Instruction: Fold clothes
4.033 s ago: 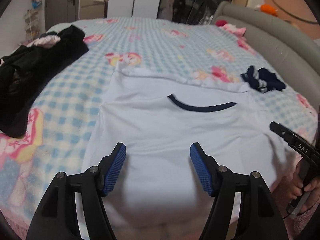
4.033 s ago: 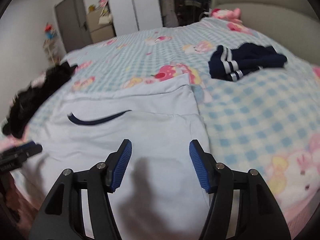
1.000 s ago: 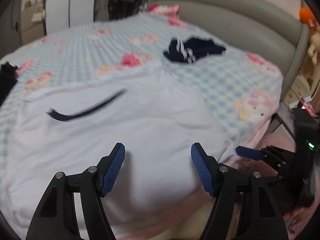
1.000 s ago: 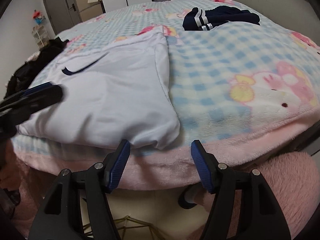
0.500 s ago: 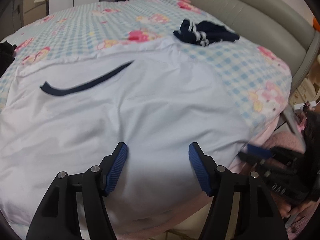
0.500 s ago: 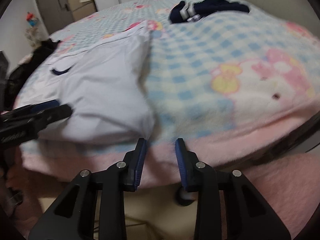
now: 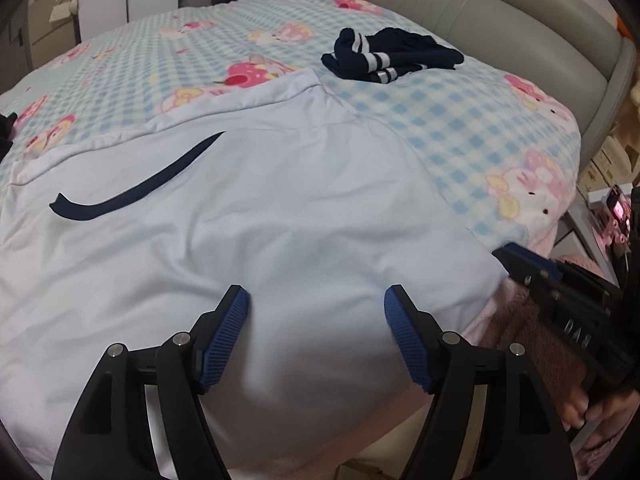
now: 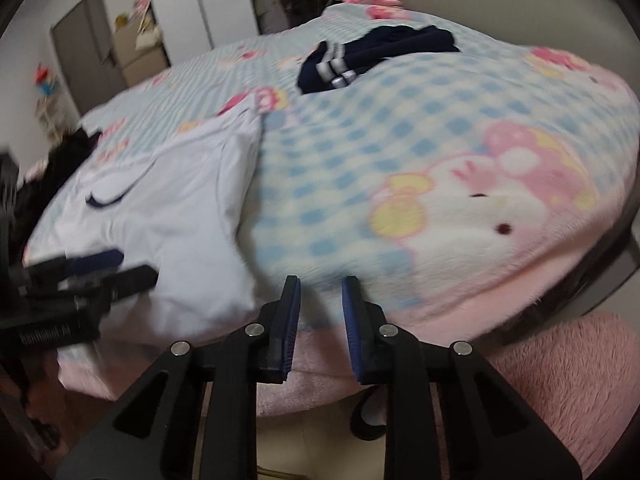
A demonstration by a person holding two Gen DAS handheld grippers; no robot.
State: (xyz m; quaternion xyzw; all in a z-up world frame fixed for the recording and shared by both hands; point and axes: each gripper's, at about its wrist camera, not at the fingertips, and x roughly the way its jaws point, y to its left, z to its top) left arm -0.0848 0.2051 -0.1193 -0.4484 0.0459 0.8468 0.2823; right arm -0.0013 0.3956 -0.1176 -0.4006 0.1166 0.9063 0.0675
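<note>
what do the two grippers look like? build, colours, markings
Both, left gripper and right gripper: black plastic frames with cut-out arms, silver pivot screws, two fingers faced with ribbed blue pads. Right gripper's side carries white lettering, partly readable. No cables visible.

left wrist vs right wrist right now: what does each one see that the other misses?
Left wrist only: a hand gripping the right gripper's handle, and the left gripper spread wide over the white shirt.

Right wrist only: a grey door, black clothes at the far left, and the right gripper narrowed, nothing between its fingers.

Both: the shirt, the navy striped garment, the checked blanket.
</note>
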